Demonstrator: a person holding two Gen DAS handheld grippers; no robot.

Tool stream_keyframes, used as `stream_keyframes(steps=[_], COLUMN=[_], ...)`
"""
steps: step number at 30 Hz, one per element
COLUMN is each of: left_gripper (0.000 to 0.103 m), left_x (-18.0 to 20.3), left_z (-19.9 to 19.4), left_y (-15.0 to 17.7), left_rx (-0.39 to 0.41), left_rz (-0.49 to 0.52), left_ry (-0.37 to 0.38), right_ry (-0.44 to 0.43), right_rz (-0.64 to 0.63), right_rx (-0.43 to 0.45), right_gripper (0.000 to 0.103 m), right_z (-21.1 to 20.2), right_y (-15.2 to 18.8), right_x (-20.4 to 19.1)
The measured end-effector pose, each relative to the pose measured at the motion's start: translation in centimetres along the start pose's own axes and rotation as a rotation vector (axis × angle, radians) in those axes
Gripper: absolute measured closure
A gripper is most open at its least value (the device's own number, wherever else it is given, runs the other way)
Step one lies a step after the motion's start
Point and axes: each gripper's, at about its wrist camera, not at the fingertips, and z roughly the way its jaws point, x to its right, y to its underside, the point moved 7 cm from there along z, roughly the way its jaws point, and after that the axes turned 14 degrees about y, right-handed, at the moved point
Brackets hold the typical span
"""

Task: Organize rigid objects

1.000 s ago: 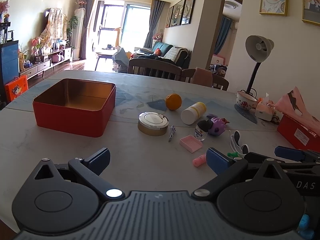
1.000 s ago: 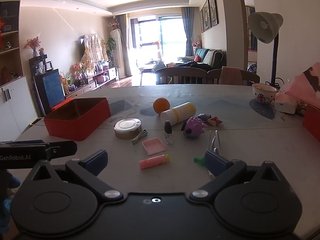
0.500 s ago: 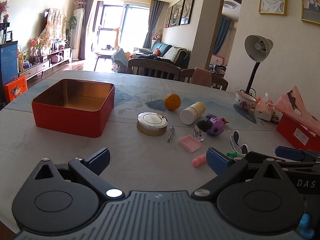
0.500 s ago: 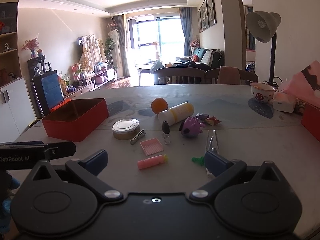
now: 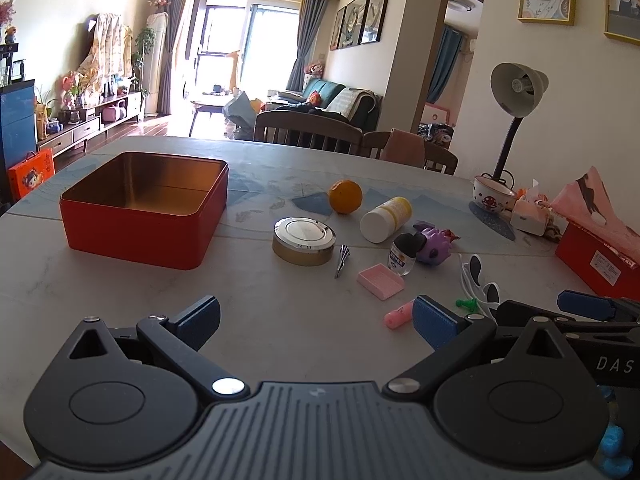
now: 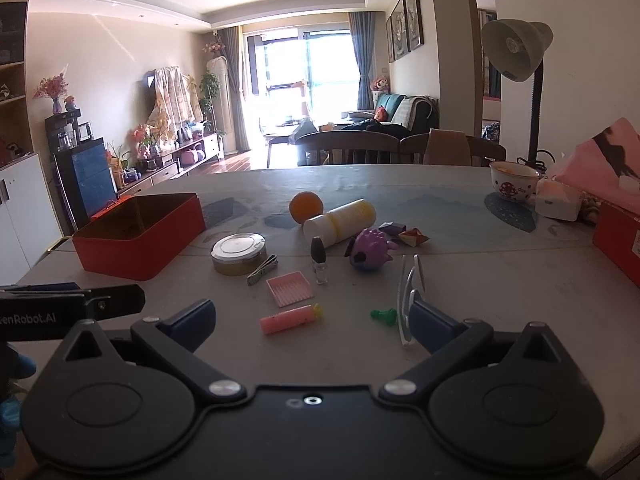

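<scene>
Both tongs — left tongs (image 5: 316,318) and right tongs (image 6: 312,320) — hang open and empty above the tabletop (image 5: 280,312). The red tin (image 5: 148,208) sits open; right of it lie the round tin (image 5: 304,241), orange (image 5: 345,197), white bottle (image 5: 385,219) and pink highlighter (image 6: 290,319).

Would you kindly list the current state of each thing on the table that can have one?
Red square metal tin: open, empty.
Round gold tin: lid on.
White and yellow bottle: lying on its side.
Small glass bottle with black cap: upright, capped.
Left gripper: open.
Right gripper: open.
</scene>
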Motion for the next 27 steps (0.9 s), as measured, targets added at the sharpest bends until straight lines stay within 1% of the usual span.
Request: stream_keyframes(steps=[7,10,16,21,24,27], left_gripper=[0.000,0.000,0.000,0.000,0.000,0.000], left_x=[-0.2,-0.2,-0.3,-1.5,-2.5,-3.3], left_z=[1.3,2.0,4.2,6.4,8.2,10.1], left_y=[0.1,0.0,-0.4,-1.7,-2.5,-3.3], left_rx=[-0.019,-0.025,-0.056,-0.056,-0.065,-0.074], left_rz=[0.006,0.019,0.044,0.039,0.037,0.043], left_ry=[0.017,0.024,0.046,0.012,-0.007,-0.028], right_ry=[0.014,0.009,0.035,0.037,0.037,0.024], right_rz=[-0.020,-0.008,-0.012,-0.028,-0.061,-0.067], right_rx=[-0.006,-0.028,-0.047,-0.076,-0.090,-0.119], right_gripper=[0.000,0.000,0.000,0.002,0.006,0.010], right_z=[1.1,2.0,4.2,6.5,7.8,9.0], right_y=[0.1,0.1,0.0,-0.1,0.1,0.6], right_x=[0.7,1.7,3.7,4.5,4.4,4.4])
